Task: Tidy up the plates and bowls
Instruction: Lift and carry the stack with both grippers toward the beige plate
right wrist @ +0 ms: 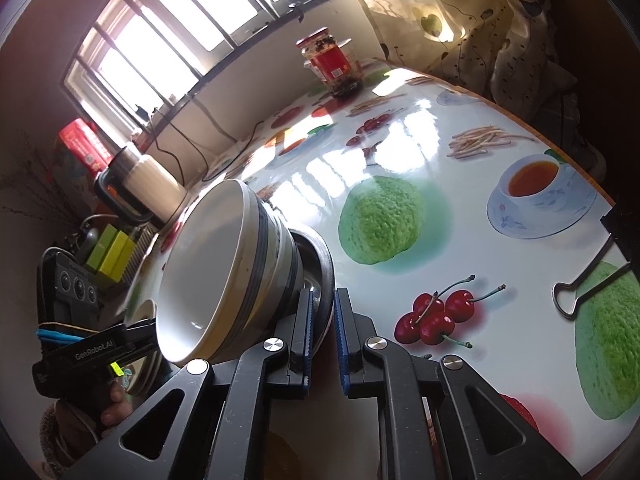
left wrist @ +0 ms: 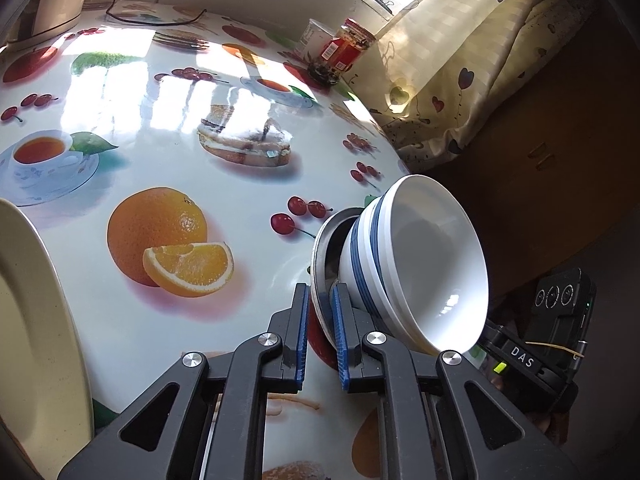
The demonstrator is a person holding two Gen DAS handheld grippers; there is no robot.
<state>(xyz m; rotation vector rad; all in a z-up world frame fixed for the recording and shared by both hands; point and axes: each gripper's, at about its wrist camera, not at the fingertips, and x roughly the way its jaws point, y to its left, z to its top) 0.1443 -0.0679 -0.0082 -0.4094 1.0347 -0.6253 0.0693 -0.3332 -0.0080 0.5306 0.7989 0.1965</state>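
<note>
A metal plate (left wrist: pixel 326 240) carries a stack of white bowls with blue bands (left wrist: pixel 420 264), tilted on edge above the fruit-print table (left wrist: pixel 168 128). My left gripper (left wrist: pixel 322 300) is shut on the plate's rim from one side. My right gripper (right wrist: pixel 322 304) is shut on the same metal plate (right wrist: pixel 320 256) from the opposite side, with the bowl stack (right wrist: pixel 224 272) to its left. A cream plate (left wrist: pixel 36 320) lies at the left edge of the left wrist view.
A red-labelled jar (left wrist: pixel 348 50) and a white cup (left wrist: pixel 314 36) stand at the table's far edge by the curtain (left wrist: pixel 460 60). A kettle (right wrist: pixel 148 184) and cables sit near the window. A binder clip (right wrist: pixel 576 292) holds the tablecloth's edge.
</note>
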